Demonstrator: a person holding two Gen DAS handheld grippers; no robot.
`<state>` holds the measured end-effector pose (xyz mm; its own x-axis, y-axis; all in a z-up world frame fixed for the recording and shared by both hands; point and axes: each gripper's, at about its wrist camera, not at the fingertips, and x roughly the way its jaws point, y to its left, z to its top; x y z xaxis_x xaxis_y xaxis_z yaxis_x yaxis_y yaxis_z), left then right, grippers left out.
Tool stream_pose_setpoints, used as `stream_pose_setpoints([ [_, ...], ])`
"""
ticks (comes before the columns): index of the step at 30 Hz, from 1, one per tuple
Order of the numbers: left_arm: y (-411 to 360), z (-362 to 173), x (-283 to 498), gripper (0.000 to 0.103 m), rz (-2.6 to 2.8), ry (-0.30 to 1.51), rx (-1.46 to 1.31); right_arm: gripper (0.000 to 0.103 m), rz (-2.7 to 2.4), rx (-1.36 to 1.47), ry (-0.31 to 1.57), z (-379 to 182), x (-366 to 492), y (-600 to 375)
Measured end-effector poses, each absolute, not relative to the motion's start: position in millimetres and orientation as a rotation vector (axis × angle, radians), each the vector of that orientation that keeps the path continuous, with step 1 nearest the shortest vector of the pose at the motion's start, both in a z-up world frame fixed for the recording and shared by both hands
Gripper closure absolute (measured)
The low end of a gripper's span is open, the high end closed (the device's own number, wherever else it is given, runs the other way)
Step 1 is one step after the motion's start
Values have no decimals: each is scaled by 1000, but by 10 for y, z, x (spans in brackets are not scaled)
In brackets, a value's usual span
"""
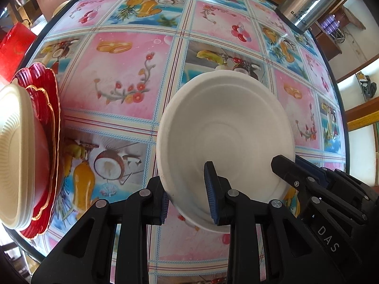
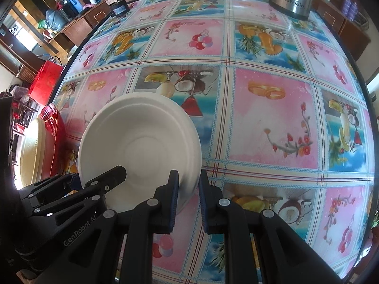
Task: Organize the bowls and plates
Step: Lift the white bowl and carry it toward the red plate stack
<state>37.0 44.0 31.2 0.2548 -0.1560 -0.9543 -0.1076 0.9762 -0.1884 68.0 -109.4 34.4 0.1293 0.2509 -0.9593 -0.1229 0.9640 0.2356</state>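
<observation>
Both jaws clamp the white bowl (image 1: 225,127); only right view shows shelves (image 2: 54,21)

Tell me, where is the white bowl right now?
The white bowl is gripped by both grippers, left gripper and right gripper, above the table, right of the red plate.

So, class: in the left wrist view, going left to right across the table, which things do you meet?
Cream plates → red plate → white bowl → steel flask.
</observation>
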Motion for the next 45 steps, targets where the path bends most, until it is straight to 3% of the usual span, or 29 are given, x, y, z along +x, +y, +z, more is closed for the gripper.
stream_pose_setpoints([
  [24, 598, 335, 94, 76, -9, 1294, -269, 88, 314, 47, 1389, 464, 529, -893],
  [45, 679, 695, 150, 76, 0, 1213, -264, 88, 328, 47, 1308, 773, 636, -854],
])
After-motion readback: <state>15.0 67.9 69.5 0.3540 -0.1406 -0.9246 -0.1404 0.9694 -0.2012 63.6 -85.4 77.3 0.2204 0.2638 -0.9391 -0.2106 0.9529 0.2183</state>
